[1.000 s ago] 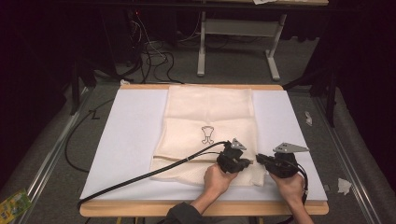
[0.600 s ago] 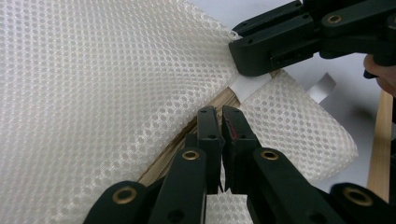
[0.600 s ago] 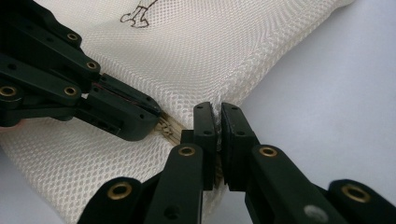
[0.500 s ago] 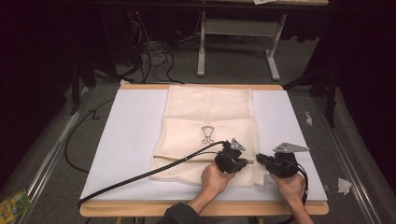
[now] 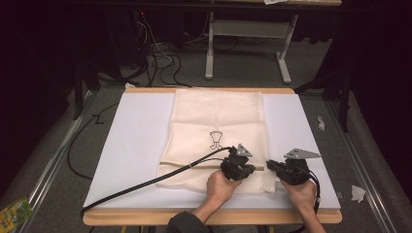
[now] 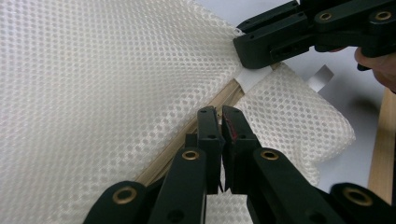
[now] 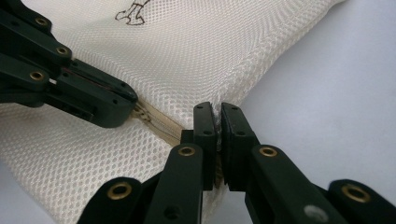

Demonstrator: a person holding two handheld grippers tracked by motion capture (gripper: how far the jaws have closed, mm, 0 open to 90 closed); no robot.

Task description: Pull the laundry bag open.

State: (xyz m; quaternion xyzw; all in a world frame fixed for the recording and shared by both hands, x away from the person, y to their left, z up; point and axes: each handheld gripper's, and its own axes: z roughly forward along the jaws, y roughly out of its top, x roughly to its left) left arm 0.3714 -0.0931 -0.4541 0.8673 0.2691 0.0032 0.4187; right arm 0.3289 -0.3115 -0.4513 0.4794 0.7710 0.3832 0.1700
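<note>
Mesh bag (image 5: 218,121): light, limp, snag-prone | zipper band (image 6: 224,100) at 5 o'clock: your firmest hold | left gripper (image 6: 222,114), right gripper (image 7: 218,112): both clamped on band.

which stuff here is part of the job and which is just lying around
In the job:
- mesh laundry bag
- its zipper
- left gripper
- right gripper

Lying about:
- paper scraps
- green packet
- cables

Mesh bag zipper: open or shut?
Cannot tell. The mesh bag lies flat; its tan zipper runs between the left gripper and right gripper, both shut, which hide its end.
</note>
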